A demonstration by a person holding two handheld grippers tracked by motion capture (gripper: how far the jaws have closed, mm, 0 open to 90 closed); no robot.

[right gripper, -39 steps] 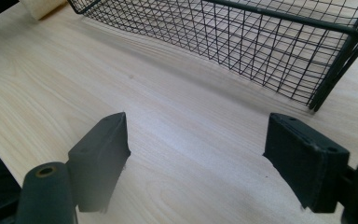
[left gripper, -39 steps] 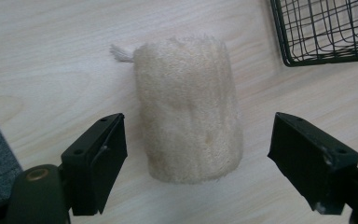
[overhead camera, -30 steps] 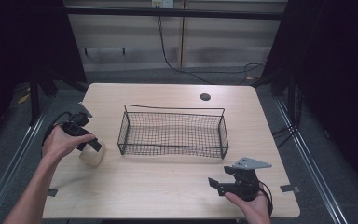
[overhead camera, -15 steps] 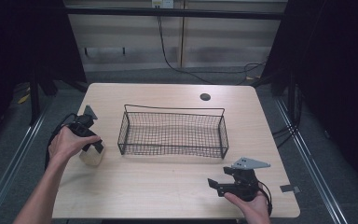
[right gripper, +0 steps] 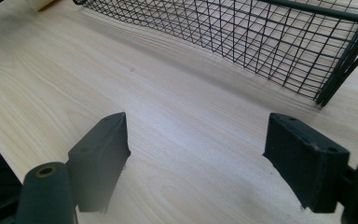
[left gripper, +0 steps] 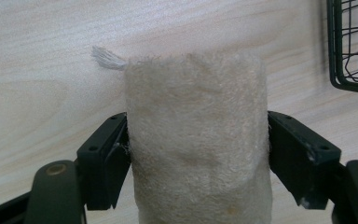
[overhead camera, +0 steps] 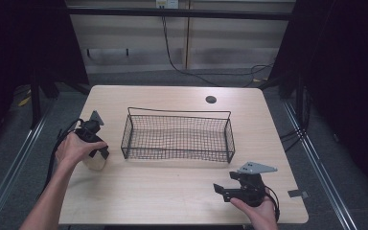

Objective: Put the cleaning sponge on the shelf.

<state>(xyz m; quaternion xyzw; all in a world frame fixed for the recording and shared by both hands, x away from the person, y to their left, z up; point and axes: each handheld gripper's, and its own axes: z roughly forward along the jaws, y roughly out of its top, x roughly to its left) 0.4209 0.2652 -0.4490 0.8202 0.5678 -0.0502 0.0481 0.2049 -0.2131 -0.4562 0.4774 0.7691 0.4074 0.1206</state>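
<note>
A cream rolled towel (left gripper: 196,140) stands between the jaws of my left gripper (left gripper: 198,154), which is shut on it; both jaws press its fuzzy sides. In the high view the left gripper (overhead camera: 95,152) holds the rolled towel (overhead camera: 95,162) at the table's left side, just left of the black wire basket (overhead camera: 177,137). My right gripper (overhead camera: 224,190) rests near the front right of the table, its jaws wide open and nothing between them. The right gripper (right gripper: 196,154) looks over bare wood toward the wire basket (right gripper: 261,42).
The light wooden table (overhead camera: 172,201) has a round cable hole (overhead camera: 211,99) at the back right. A corner of the basket (left gripper: 352,46) shows at the upper right of the left gripper view. Dark floor and metal rails surround the table.
My left hand has turned and shifted slightly toward the basket with the towel roll in the gripper. The right gripper has stayed in place.
</note>
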